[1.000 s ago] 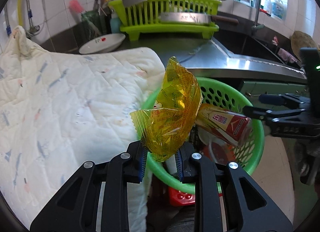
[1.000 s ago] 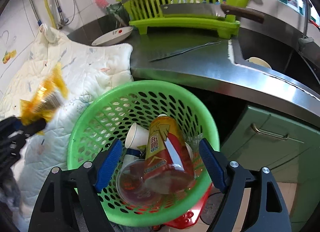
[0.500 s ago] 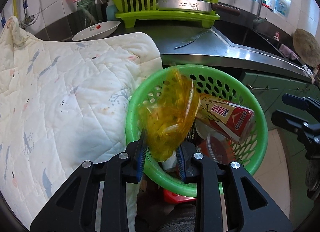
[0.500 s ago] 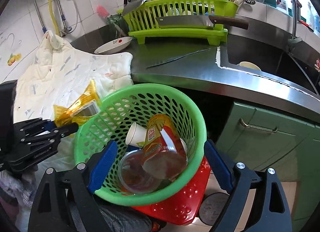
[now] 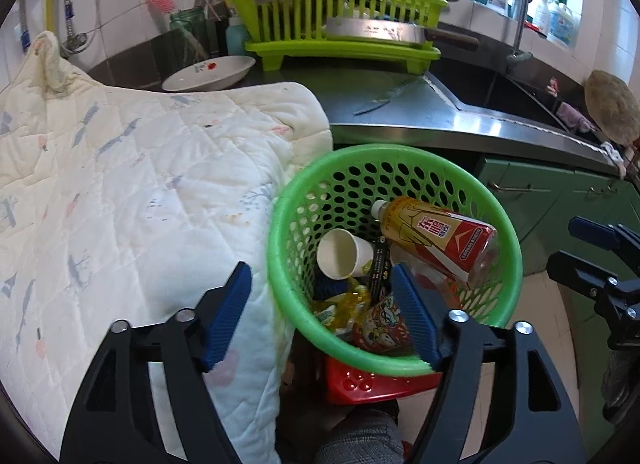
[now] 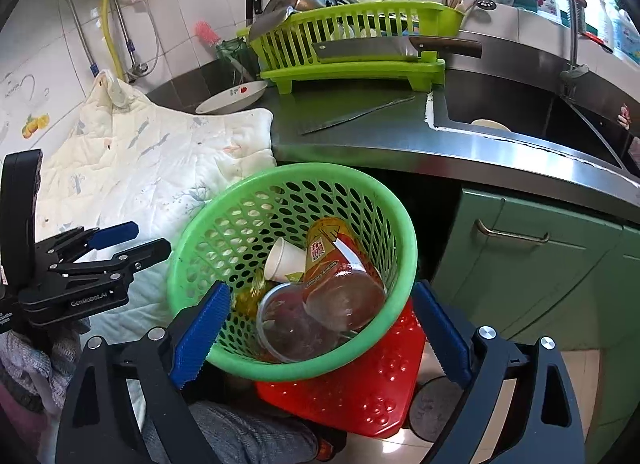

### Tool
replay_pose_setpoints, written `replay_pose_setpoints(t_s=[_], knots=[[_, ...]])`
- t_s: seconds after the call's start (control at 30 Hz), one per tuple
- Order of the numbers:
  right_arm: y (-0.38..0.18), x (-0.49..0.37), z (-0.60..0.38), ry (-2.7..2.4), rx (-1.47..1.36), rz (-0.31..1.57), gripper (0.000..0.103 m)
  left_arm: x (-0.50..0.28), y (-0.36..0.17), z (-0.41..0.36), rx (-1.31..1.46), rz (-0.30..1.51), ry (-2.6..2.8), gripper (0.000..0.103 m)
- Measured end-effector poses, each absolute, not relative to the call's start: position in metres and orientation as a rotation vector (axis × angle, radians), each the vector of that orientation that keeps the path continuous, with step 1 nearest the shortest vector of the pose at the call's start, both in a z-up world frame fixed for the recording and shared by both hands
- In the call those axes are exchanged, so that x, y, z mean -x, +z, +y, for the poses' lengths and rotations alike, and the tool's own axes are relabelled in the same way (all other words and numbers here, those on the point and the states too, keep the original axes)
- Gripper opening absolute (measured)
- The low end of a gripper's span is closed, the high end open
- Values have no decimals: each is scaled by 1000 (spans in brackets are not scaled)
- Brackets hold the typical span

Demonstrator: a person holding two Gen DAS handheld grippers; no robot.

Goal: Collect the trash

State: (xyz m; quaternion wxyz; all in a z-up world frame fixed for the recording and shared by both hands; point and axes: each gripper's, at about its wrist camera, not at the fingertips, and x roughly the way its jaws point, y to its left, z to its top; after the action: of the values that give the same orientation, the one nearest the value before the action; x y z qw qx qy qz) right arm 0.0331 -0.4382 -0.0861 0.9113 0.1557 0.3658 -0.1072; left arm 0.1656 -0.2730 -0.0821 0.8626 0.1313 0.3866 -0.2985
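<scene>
A green perforated basket (image 5: 500, 308) (image 6: 192, 248) sits on a red stool (image 6: 360, 392) beside the counter. In it lie a yellow wrapper (image 5: 340, 304) (image 6: 250, 298), a red-and-yellow drink bottle (image 5: 436, 238) (image 6: 336, 260), a white paper cup (image 5: 342, 254) (image 6: 284, 262), a clear lid (image 6: 288, 328) and a red packet (image 5: 382, 334). My left gripper (image 5: 320, 314) is open and empty over the basket's near rim; it also shows in the right wrist view (image 6: 132, 240). My right gripper (image 6: 320, 338) is open and empty, its jaws either side of the basket; it also shows in the left wrist view (image 5: 576, 248).
A quilted white cloth (image 5: 132, 191) covers the counter to the left. Behind are a white plate (image 5: 208, 72), a lime dish rack (image 5: 340, 27) with a cleaver (image 6: 392, 48), a knife (image 6: 352, 115) on the steel counter, the sink (image 6: 520, 111) and green cabinets (image 6: 532, 264).
My left gripper opened and let go of the yellow wrapper, which dropped into the basket. The right gripper drew back a little from the basket.
</scene>
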Motion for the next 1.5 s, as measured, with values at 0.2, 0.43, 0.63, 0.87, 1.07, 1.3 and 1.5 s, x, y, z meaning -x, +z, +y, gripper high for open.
replay_pose_setpoints(t_s=[0.2,0.43,0.63,0.87,1.07,1.3,1.5], knots=[[-75,-26,-424,-224,-319,731,91,-152,-62,-250,-254,767,-574,81],[-60,-21,-397,-208,-300,707,92,-134,-40,-220,-233,720,-513,91],[-50,-19,-375,-193,-264,700,93,-120,-27,-190,-217,691,-445,96],[-35,-17,-345,-176,-211,686,93,-105,-18,-152,-190,682,-364,98],[-27,-16,-321,-169,-165,687,93,-96,-11,-126,-155,681,-318,98],[-23,-14,-301,-155,-143,688,93,-83,-7,-103,-137,665,-272,98],[-21,-14,-294,-158,-144,699,94,-75,-5,-84,-124,655,-222,98]])
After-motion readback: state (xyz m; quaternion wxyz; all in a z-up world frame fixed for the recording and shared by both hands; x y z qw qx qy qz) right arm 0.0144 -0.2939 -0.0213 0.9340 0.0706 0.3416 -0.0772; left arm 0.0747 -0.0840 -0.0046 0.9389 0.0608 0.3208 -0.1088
